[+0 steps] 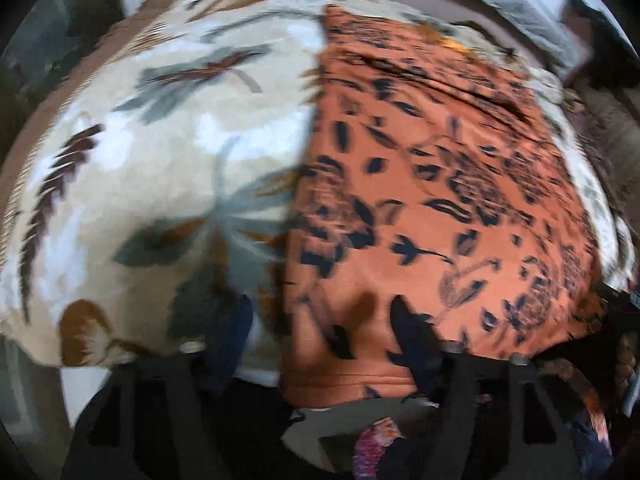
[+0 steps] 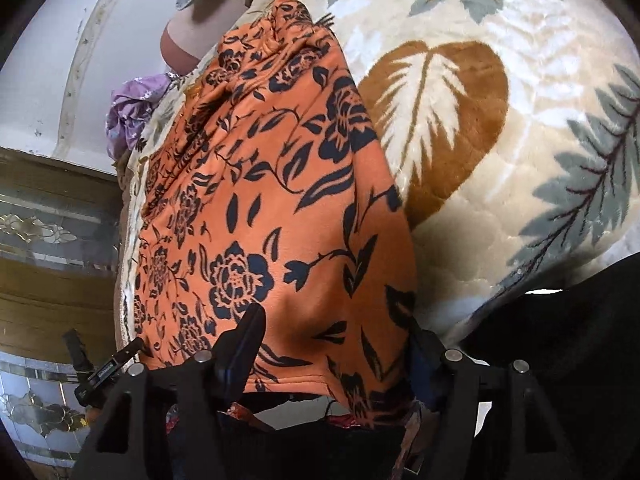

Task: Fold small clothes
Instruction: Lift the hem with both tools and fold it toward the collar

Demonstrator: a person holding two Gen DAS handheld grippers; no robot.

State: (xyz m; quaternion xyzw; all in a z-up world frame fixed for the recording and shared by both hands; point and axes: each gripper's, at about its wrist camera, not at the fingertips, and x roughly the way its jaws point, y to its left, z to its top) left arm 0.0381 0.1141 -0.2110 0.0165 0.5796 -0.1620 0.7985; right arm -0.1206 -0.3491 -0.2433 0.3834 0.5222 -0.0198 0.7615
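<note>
On leaf-print cream blanket (image 2: 500, 152): orange black-floral garment (image 2: 260, 184) spread flat, near hem at both grippers. Left gripper (image 1: 320, 332) jaws wide, straddling hem. Right gripper (image 2: 332, 332) jaws wide, over hem. Purple cloth (image 2: 132, 108) at far left.

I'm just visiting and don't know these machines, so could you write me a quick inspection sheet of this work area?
Surface: cream leaf-patterned blanket, plush.
Job's things: orange flowered garment lying spread on the blanket.
Clutter: purple cloth bunched at the blanket's far edge.
Grippers: left gripper open at the garment's near hem; right gripper open, fingers either side of the hem.
Cables: nothing seen.
Surroundings: white wall, wooden mirrored furniture.
</note>
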